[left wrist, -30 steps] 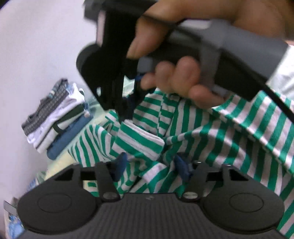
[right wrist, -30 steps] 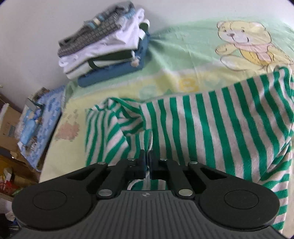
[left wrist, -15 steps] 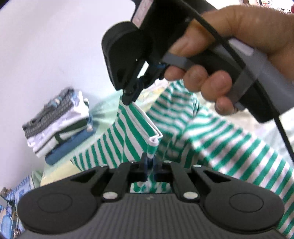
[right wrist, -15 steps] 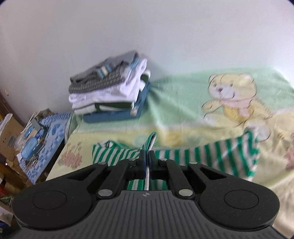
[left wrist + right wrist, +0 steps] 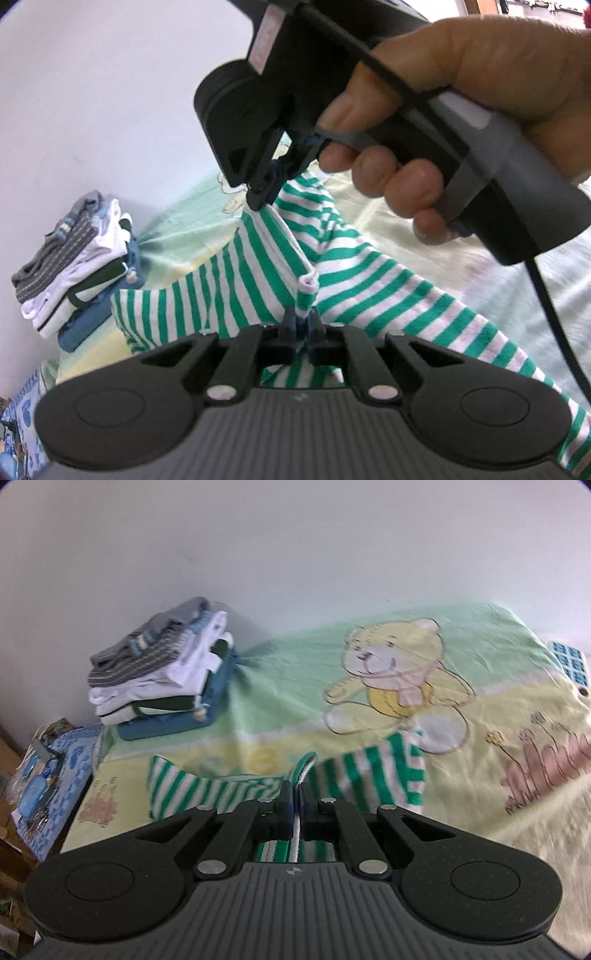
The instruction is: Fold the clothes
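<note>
Both grippers, L (image 5: pixel 302 325) & R (image 5: pixel 294 797), clamp striped shirt (image 5: pixel 258 280); folded stack (image 5: pixel 162 672) w/ bear blanket (image 5: pixel 480 775) behind.

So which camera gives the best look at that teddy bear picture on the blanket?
The right wrist view: the teddy bear print shows whole and unobstructed on the blanket. In the left wrist view only a sliver peeks out beside the right gripper, which covers the rest.

Soft even daylight, faint shadows, strong fisheye bending at the edges, dark corners — right view motion-blurred
</note>
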Tool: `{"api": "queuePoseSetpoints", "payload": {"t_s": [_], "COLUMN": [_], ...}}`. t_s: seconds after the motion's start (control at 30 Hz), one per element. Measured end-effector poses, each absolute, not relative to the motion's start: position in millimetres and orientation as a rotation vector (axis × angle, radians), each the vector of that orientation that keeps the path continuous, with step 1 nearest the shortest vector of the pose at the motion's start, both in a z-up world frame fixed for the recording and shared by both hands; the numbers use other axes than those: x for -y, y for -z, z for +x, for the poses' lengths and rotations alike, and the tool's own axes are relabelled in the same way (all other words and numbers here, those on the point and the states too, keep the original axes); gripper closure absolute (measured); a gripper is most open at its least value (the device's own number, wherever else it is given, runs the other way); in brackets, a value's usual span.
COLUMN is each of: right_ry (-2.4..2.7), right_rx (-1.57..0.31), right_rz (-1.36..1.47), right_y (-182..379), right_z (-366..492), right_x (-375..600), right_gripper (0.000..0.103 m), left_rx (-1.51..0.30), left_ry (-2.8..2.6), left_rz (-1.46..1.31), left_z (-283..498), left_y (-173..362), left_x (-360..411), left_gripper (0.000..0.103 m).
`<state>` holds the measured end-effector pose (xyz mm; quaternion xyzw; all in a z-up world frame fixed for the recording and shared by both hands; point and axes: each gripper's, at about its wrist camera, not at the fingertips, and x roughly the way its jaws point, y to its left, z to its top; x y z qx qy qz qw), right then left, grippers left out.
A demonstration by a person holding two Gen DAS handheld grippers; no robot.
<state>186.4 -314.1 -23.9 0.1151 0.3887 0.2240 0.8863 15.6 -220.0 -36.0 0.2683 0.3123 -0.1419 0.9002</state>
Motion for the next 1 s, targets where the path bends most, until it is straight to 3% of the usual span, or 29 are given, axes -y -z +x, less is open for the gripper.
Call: {"api": "queuePoseSetpoints", "payload": {"t_s": [0.23,0.3,0.33,0.43,0.5,0.57,0.67,0.73,0.9,0.97,1.0], "right_ry": [-0.43,-0.423,-0.412,-0.438,-0.479,-0.523,-0.598,-0.62,-0.652,-0.649,-0.652], "right_rx": [-0.817,-0.804,-0.792,-0.779,-0.814,-0.861,-0.921,-0.952,-0.99,-1.001,-1.003], "right_rz": [0.181,0.155,0.141,0.193,0.217,0.205,0.161,0.16,0.195,0.197,0.199], "right_y": [47,51,50,38,34,34,37,41,53,56,56], "right_z": [185,185,183,174,166,156,135,124,112,113,113], "right_x": [314,313,313,326,332,335,335,332,325,323,323], "right_gripper": [0.1,0.099,0.095,0.084,0.074,0.074,0.072,0.066,0.064,0.068,0.076], "left_rx": [-0.681,-0.668,-0.661,-0.66,-0.663,-0.674,-0.738,-0.796,-0.939,-0.972,-0.993], "left_ry": [0.299,0.312,0.321,0.324,0.293,0.243,0.153,0.102,-0.022,-0.073,-0.098], "left_rz": [0.55,0.543,0.536,0.5,0.489,0.484,0.465,0.439,0.381,0.379,0.376], "left_z": [16,9,3,-17,-35,-52,-78,-94,-138,-158,-166], "left_y": [54,51,48,37,31,28,26,26,33,39,44], "left_x": [230,227,225,208,192,176,148,132,100,91,86], "left_gripper": [0.091,0.083,0.072,0.069,0.059,0.05,0.046,0.046,0.034,0.03,0.03]}}
